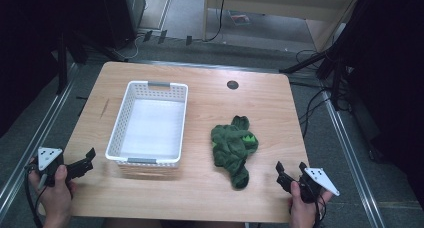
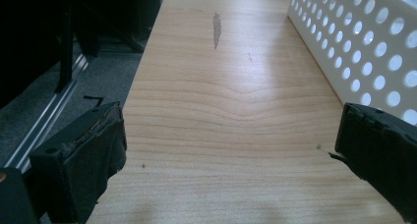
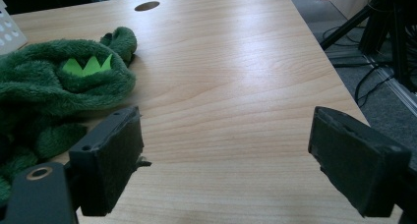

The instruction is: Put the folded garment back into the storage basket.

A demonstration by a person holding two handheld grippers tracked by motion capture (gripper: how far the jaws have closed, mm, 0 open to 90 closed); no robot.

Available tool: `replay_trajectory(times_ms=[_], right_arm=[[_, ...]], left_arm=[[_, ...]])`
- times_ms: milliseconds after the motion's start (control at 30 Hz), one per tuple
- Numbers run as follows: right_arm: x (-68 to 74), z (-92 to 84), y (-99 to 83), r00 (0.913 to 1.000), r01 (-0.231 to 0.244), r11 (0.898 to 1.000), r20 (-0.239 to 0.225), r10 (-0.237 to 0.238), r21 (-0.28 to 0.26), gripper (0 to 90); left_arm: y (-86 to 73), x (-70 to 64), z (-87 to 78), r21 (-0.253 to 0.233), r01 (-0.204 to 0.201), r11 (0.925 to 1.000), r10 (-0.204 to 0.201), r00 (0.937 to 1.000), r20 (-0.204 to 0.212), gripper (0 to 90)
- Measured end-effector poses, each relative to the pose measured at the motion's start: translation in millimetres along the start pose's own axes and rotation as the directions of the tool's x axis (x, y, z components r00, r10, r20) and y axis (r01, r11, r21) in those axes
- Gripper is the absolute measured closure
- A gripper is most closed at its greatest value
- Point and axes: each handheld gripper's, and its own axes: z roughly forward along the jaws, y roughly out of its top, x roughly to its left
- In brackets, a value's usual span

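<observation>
A white perforated basket (image 1: 182, 119) stands left of centre on the wooden table, with nothing visible inside. A crumpled green plush toy (image 1: 232, 148) with a light-green zigzag patch lies to its right. My left gripper (image 1: 90, 158) is at the table's near-left corner, open, jaws apart over bare wood, the basket wall (image 2: 364, 42) just to its right. My right gripper (image 1: 290, 166) is at the near-right corner, open, with the green plush toy (image 3: 59, 91) just left of its left jaw.
A round cable hole (image 1: 232, 84) sits in the table (image 1: 200, 193) near the far edge. A dark scuff (image 2: 216, 30) marks the wood left of the basket. Cables and stand legs lie on the floor to the right and beyond the table.
</observation>
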Motion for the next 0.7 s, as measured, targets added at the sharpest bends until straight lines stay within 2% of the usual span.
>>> replay_trajectory(times_ms=[100, 167, 233, 300, 433, 467, 500, 600, 700], right_arm=[[0.5, -0.2, 0.2, 1.0, -0.002, 1.0, 0.007, 0.002, 0.004, 14.1], [3.1, -1.8, 3.3, 0.9999, -0.002, 1.0, -0.016, 0.002, 0.012, 19.4], [7.9, -2.5, 6.7, 0.9995, 0.018, 1.0, -0.025, -0.018, 0.006, 22.6], [14.0, -3.2, 9.8, 0.9994, 0.026, 1.0, -0.023, -0.025, 0.015, 22.3], [22.0, -5.1, 15.2, 0.9983, 0.021, 0.999, -0.054, -0.02, 0.025, 22.4], [27.8, -5.8, 19.2, 0.9967, 0.038, 0.999, -0.073, -0.036, 0.025, 22.2], [27.8, -5.8, 19.2, 0.9967, 0.038, 0.999, -0.073, -0.036, 0.025, 22.2], [41.2, -6.6, 28.4, 0.9905, 0.074, 0.996, -0.12, -0.066, 0.056, 15.5], [50.8, -5.8, 34.0, 0.9883, 0.084, 0.994, -0.133, -0.073, 0.075, 13.4]], left_arm=[[0.1, -0.1, 0.2, 0.004, -0.002, 1.0, 0.002, 1.0, 0.004, 0.0], [0.3, 1.5, 0.5, 0.004, 0.011, 0.9999, -0.011, 0.9999, 0.009, 0.0], [0.5, 2.4, 1.0, 0.01, 0.016, 0.9998, -0.016, 0.9998, 0.013, 0.0], [0.5, 2.2, 1.3, 0.011, 0.019, 0.9998, -0.019, 0.9997, 0.014, 0.0], [0.4, 1.6, 0.9, 0.013, 0.01, 0.9999, -0.011, 0.9998, 0.016, 0.0], [0.5, 1.2, 1.1, 0.014, 0.009, 0.9999, -0.01, 0.9998, 0.015, 0.0], [0.5, 1.2, 1.1, 0.014, 0.009, 0.9999, -0.01, 0.9998, 0.015, 0.0], [0.7, 1.4, 1.7, 0.02, 0.009, 0.9998, -0.009, 0.9998, 0.019, 0.0], [0.8, 0.7, 2.0, 0.022, 0.003, 0.9998, -0.003, 0.9998, 0.018, 0.0]])
